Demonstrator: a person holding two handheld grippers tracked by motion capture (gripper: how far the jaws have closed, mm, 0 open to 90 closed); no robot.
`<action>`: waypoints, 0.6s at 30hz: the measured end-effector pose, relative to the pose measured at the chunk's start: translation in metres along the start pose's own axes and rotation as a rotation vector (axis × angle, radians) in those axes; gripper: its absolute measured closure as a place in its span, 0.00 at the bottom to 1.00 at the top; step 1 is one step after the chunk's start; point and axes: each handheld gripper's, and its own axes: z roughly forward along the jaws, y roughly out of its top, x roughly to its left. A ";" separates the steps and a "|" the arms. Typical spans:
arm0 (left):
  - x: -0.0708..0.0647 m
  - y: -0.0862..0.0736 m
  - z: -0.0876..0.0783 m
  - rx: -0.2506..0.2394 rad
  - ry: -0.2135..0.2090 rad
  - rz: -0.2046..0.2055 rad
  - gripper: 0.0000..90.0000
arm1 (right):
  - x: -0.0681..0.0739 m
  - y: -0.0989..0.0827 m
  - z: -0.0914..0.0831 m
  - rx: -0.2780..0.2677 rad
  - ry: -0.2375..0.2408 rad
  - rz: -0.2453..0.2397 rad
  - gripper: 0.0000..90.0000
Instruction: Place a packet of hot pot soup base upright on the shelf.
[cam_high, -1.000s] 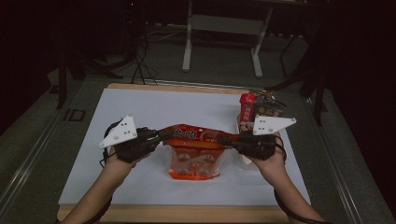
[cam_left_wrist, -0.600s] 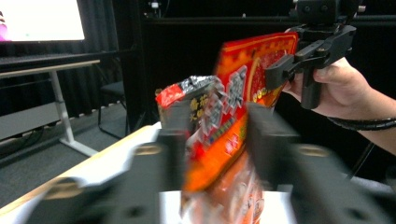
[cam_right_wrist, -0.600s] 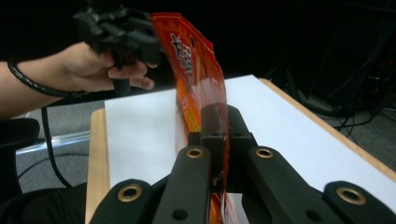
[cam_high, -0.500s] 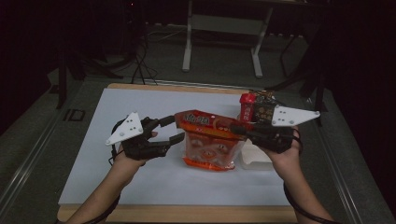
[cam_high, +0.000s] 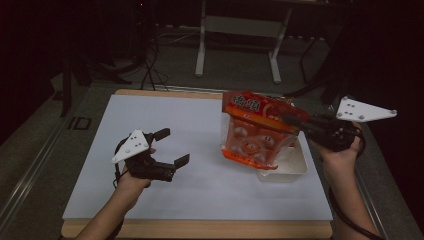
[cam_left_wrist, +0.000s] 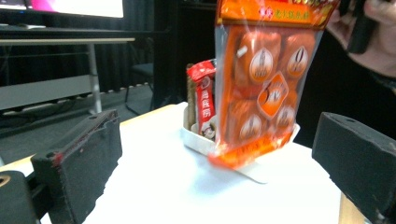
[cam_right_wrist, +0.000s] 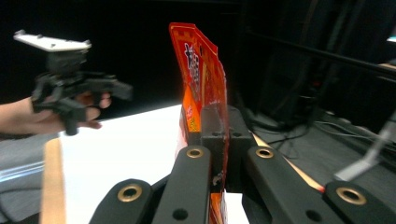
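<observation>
An orange snack bag (cam_high: 257, 131) hangs in the air over a white tray (cam_high: 292, 169) at the table's right. My right gripper (cam_high: 294, 120) is shut on the bag's top edge; in the right gripper view the jaws pinch the bag (cam_right_wrist: 201, 84) edge-on. The left gripper (cam_high: 172, 147) stands open at the left middle of the table, nothing between its jaws, well apart from the bag. Its view looks at the bag (cam_left_wrist: 266, 79) with the tray (cam_left_wrist: 198, 140) behind and below.
A red snack packet (cam_left_wrist: 204, 100) stands upright in the tray beside a brown one. A white mat (cam_high: 165, 120) covers the wooden table (cam_high: 200, 229). Dark floor, cables and a metal stand (cam_high: 237, 27) lie beyond the far edge.
The left gripper let go of the bag, opened and drew back to the left. The right gripper carried the bag up and to the right, over the tray.
</observation>
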 end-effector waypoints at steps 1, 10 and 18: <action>0.000 -0.002 0.000 -0.003 -0.006 -0.013 0.03 | -0.003 0.000 -0.004 0.000 -0.010 0.003 1.00; -0.005 -0.020 0.000 0.046 -0.018 0.004 0.03 | -0.028 -0.012 -0.034 -0.004 -0.106 0.031 1.00; 0.001 -0.034 -0.001 0.061 0.005 -0.025 0.03 | -0.043 -0.024 -0.054 0.010 -0.161 0.054 1.00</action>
